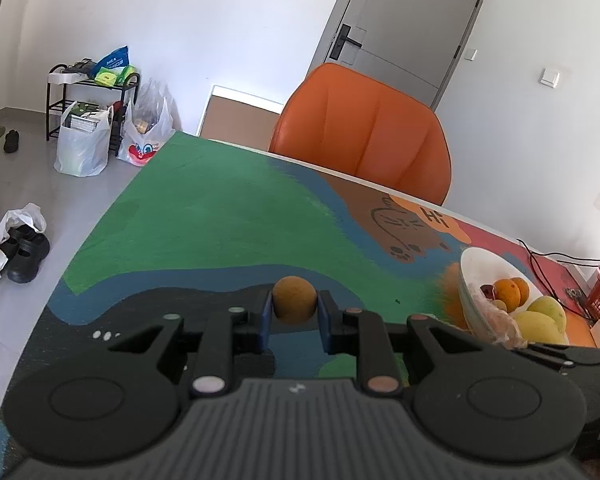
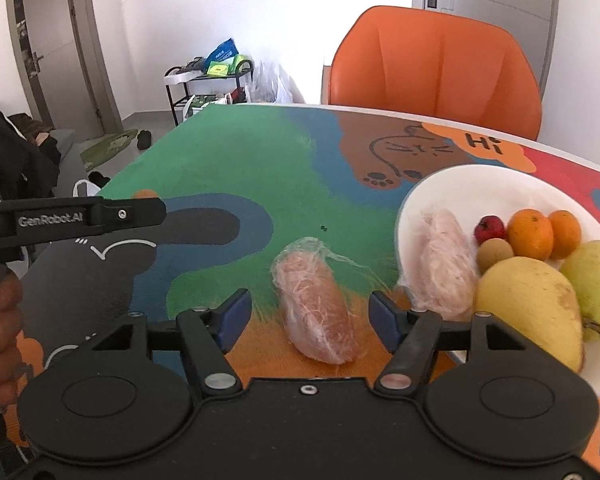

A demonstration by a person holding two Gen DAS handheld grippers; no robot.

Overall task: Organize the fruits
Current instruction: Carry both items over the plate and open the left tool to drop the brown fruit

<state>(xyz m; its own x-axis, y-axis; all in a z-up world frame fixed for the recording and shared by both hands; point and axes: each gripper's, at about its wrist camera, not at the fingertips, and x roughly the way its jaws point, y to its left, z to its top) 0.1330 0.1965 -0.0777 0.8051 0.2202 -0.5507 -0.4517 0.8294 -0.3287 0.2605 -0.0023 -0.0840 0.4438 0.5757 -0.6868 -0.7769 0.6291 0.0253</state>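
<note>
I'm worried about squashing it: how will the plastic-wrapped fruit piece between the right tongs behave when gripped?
The wrapped fruit piece looks soft, so it may deform under pressure. Its loose, crinkled film could slip against the right tongs. Lying flat and elongated on the table, it seems unlikely to roll.

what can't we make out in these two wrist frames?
- Left wrist: bowl lower right cut off by the right tool's body.
- Left wrist: underside of the brown fruit hidden between the left tool fingers.
- Right wrist: mango bottom hidden behind the right tool; wrapped piece blurred by film.
- Right wrist: left tool's tips out of frame.
</note>
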